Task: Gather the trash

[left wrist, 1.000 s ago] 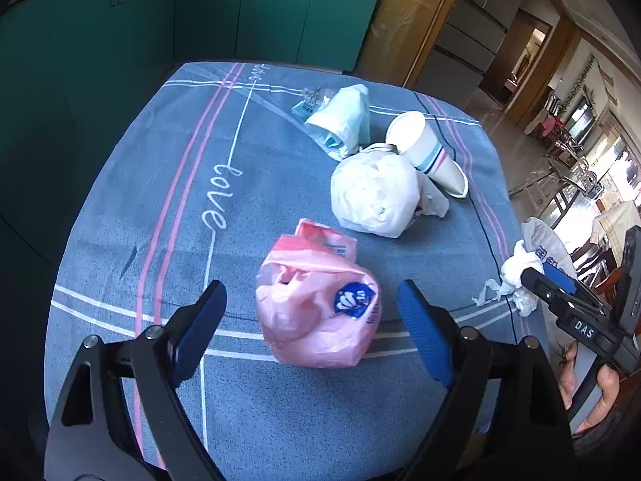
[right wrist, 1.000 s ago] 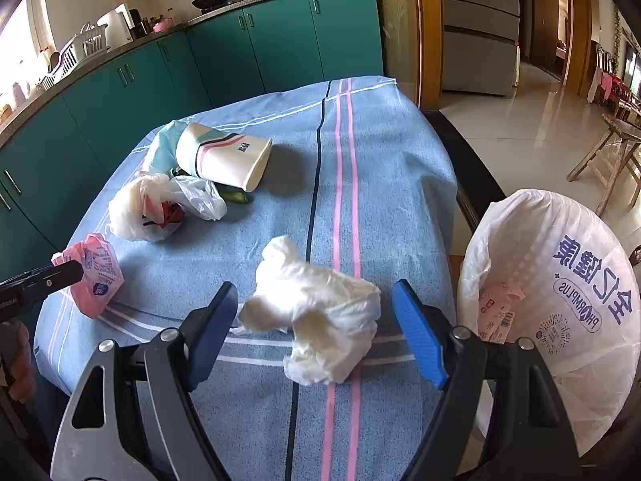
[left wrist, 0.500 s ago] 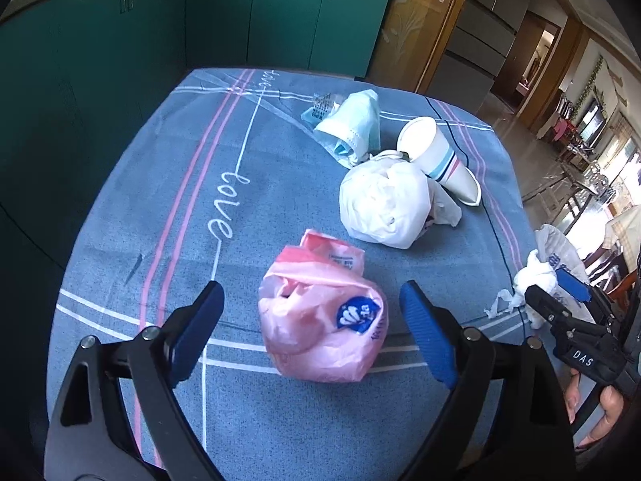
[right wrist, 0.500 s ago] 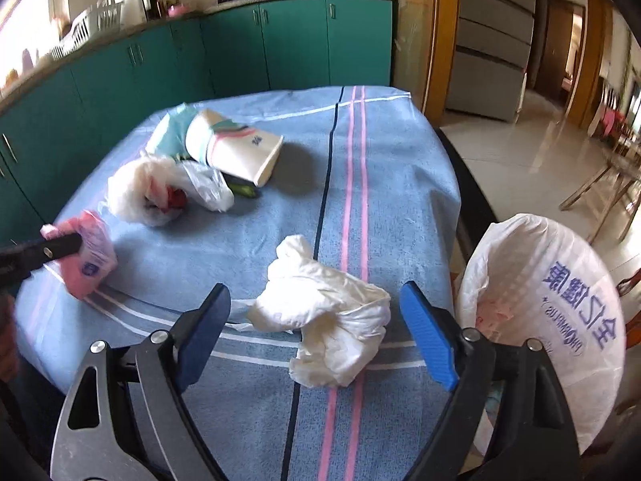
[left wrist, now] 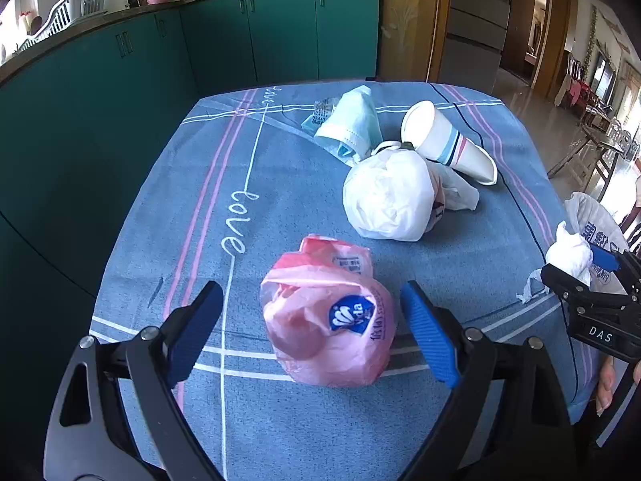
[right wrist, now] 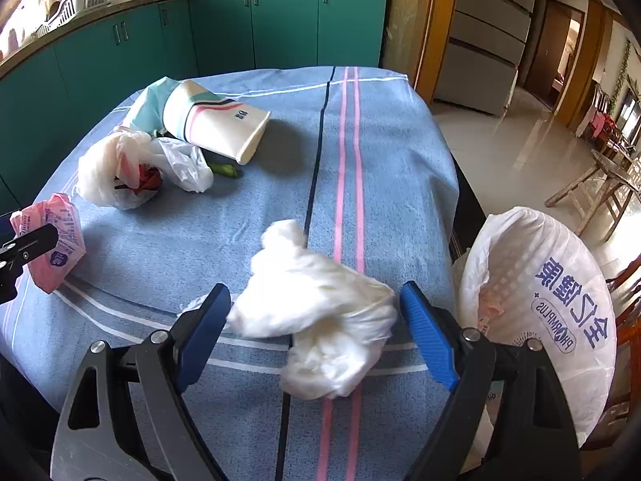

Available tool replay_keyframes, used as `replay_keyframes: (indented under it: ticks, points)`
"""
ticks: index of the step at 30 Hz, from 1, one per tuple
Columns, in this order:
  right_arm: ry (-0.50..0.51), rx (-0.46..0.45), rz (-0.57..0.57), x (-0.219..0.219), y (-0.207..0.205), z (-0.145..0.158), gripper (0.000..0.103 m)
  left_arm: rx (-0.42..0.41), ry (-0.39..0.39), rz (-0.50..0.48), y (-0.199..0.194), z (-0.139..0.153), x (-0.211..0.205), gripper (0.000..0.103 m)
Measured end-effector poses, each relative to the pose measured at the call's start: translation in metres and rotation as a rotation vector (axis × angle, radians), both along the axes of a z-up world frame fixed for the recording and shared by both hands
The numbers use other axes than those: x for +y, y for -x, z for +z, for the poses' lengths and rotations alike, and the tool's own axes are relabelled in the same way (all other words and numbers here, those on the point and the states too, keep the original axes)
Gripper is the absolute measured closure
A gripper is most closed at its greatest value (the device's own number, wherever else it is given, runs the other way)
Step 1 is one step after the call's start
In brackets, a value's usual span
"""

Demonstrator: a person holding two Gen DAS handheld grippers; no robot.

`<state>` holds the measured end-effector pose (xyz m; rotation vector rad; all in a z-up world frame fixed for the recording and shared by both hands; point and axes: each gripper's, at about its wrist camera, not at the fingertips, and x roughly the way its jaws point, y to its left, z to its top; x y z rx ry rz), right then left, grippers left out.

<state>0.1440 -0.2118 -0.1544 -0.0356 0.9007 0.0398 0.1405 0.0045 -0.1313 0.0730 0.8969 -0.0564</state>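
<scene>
1. Two tools are over a table [left wrist: 280,433] with a blue striped cloth.
2. The left tool [left wrist: 310,332] is spread wide. A pink bag [left wrist: 328,320] lies on the table between its blue pads [left wrist: 428,340]. The pads are not touching the bag.
3. The right tool [right wrist: 314,332] has just been opening and is spread wide too. A crumpled white tissue [right wrist: 320,320] lies between its pads. The left pad is just beside the tissue, but it does not squeeze it.
4. Farther back on the table lies a white bag [left wrist: 386,196] with something red inside.
5. A paper cup [left wrist: 444,142] with stripes lies on its side, just behind the white bag.
6. A light blue face mask [left wrist: 348,128] lies beside the cup.
7. A bin with a white liner [right wrist: 537,304] stands beside the table, on the right of the right tool. The liner has blue writing on it.
8. Green cupboards [right wrist: 280,24] stand behind the table.
</scene>
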Motion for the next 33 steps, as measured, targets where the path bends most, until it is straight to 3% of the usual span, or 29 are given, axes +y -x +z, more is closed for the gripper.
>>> replay_keyframes:
  ticks: [16,27,33]
  points:
    - [-0.004,0.003,0.04,0.013,-0.004,-0.002,0.018,0.04,-0.019,-0.016,-0.003,-0.01,-0.01,0.012]
    - [0.0,0.002,0.046,0.017,-0.005,-0.003,0.018,0.023,-0.028,-0.016,0.003,-0.006,-0.01,0.013]
    - [-0.018,0.015,0.045,0.015,-0.008,-0.005,0.018,0.048,-0.029,-0.037,0.002,-0.011,-0.013,0.034]
